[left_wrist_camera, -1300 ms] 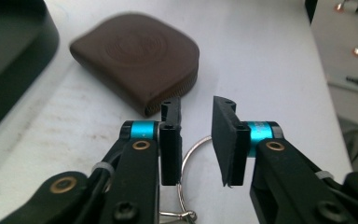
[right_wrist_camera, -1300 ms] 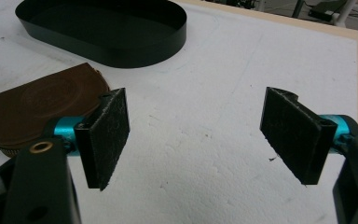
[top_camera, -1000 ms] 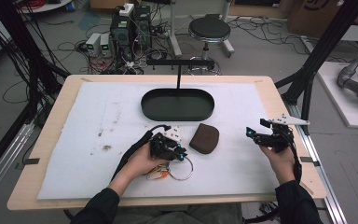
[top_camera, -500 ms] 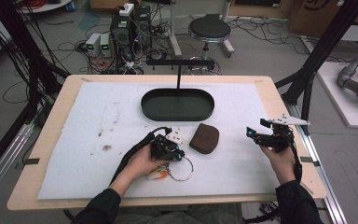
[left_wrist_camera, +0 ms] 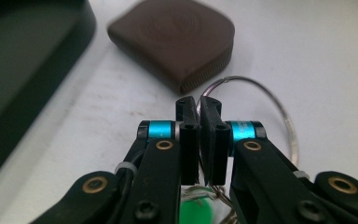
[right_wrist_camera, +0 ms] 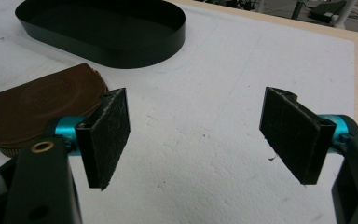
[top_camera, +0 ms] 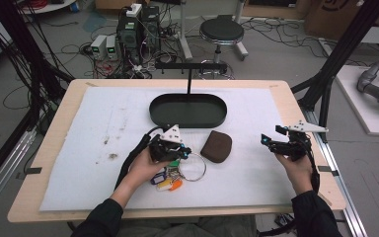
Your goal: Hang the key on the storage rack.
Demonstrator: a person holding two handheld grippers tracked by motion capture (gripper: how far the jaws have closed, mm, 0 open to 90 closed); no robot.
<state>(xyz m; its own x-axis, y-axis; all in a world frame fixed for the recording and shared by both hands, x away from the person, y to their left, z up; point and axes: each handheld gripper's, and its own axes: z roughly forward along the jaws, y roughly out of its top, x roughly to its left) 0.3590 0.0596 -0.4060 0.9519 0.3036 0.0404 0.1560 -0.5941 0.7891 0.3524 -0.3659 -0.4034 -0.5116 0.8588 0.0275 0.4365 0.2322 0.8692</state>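
Observation:
A thin metal key ring (left_wrist_camera: 279, 100) with several coloured tags (top_camera: 169, 178) lies on the white mat, in front of my left hand. My left gripper (left_wrist_camera: 199, 105) is shut on the wire of the ring, which shows pinched between the pads. In the high view the left gripper (top_camera: 183, 154) sits left of a brown leather pouch (top_camera: 216, 146). A black oval tray (top_camera: 187, 109) lies behind both. My right gripper (top_camera: 271, 143) hovers at the right side of the mat. Its pads stand wide apart, open, with nothing between them (right_wrist_camera: 196, 126). The pouch (right_wrist_camera: 42, 107) is to its left.
A black stand with a horizontal bar (top_camera: 190, 65) rises behind the tray. The white mat (top_camera: 103, 123) covers most of the wooden table (top_camera: 296, 98). A cable trails from the left gripper toward the table's front edge.
The left gripper's jaws have come together on the key ring, and the hand has risen slightly. The right gripper has kept still.

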